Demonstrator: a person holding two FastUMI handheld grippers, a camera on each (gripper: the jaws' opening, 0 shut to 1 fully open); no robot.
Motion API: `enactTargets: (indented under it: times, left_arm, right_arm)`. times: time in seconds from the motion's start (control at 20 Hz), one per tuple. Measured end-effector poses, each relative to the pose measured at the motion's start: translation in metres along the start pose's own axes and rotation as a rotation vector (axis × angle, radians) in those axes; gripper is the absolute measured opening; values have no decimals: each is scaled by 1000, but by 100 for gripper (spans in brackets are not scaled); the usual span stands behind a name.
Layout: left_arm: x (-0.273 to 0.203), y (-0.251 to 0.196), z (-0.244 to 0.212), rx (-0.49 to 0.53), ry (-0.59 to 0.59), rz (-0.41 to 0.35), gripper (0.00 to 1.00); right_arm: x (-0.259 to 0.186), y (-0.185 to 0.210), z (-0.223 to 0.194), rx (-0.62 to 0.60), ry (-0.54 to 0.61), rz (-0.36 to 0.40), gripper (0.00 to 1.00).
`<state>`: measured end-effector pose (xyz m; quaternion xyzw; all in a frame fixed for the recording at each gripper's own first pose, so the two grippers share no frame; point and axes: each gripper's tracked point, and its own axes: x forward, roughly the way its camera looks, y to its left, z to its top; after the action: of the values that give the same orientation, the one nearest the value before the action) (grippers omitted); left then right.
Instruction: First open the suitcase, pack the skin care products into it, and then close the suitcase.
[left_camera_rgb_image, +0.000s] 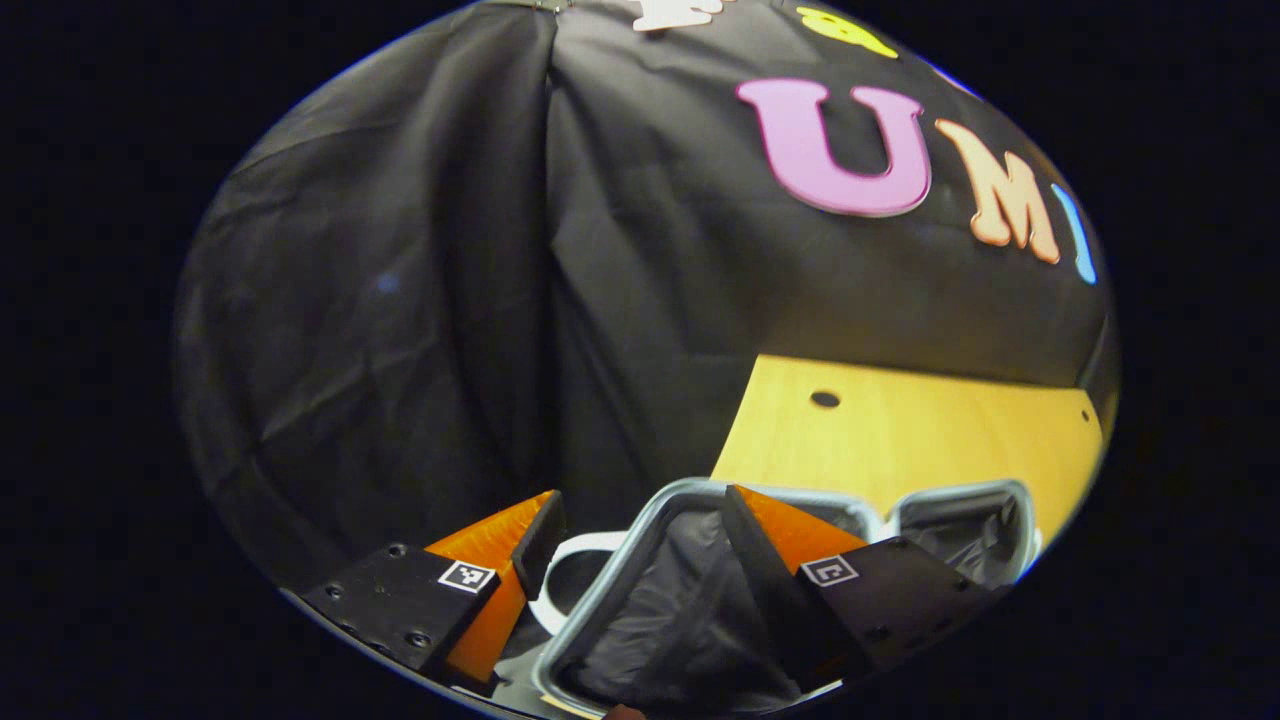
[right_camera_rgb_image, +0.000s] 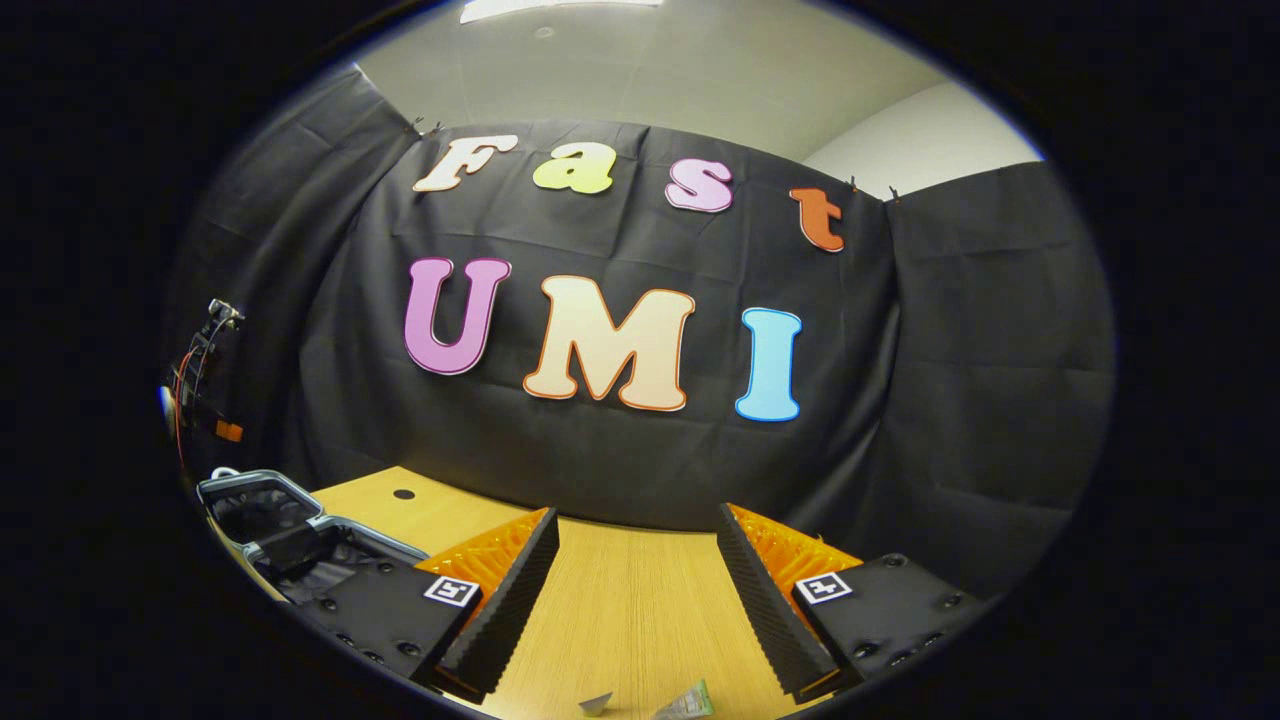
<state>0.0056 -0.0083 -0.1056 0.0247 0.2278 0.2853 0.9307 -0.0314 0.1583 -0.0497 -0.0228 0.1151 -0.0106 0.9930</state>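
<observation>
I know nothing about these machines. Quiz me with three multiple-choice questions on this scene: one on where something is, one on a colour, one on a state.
1. In the right gripper view, where does the suitcase lie on the table?
A. far left
B. centre
C. far right

2. What colour is the suitcase lining?
A. red
B. black
C. white

3. How does the suitcase stand?
A. zipped shut
B. open
C. standing on end

Answers:
1. A: it sits at the table's left edge, beyond the right gripper.
2. B: dark cloth fills both halves in the left gripper view.
3. B: both halves lie spread apart with their insides showing.
</observation>
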Motion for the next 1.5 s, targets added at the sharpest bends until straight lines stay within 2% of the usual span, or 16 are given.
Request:
enactTargets:
  times: [0.05,0.15,0.3,0.35,0.5,0.7,0.8,1.0,1.05,1.1,1.35,1.45,1.5]
  left_arm:
    - [-12,-19,27,-15,-95,-14,95]
    - [-35,-68,57,-42,-212,-54,94]
    - [-64,-136,71,-48,-244,-137,99]
    - [-74,-160,71,-43,-241,-167,95]
    - [-106,-235,74,-24,-264,-281,95]
    - [-137,-332,33,20,-183,-417,95]
    - [-162,-380,15,32,-147,-514,95]
    - [-209,-459,-14,93,-109,-658,95]
    - [-218,-474,-23,105,-93,-684,100]
    - [-226,-486,-36,120,-70,-717,95]
    - [-262,-526,-98,164,44,-835,95]
    - [-273,-540,-121,177,81,-878,90]
    - [-278,-546,-133,184,107,-897,93]
  right_arm:
    - [0,-9,3,14,-8,3,96]
    - [3,-26,-1,32,-9,18,98]
    - [6,-57,-9,68,2,22,99]
    - [7,-66,-10,83,6,24,98]
    - [7,-91,-14,104,4,28,99]
    - [8,-112,-29,81,22,71,98]
    - [8,-119,-35,94,31,87,98]
    - [7,-128,-48,108,38,121,99]
    - [6,-131,-51,110,39,126,99]
    - [5,-133,-56,109,43,133,99]
    - [3,-145,-74,93,85,151,98]
    - [3,-148,-76,83,91,153,99]
    - [2,-149,-78,79,93,155,99]
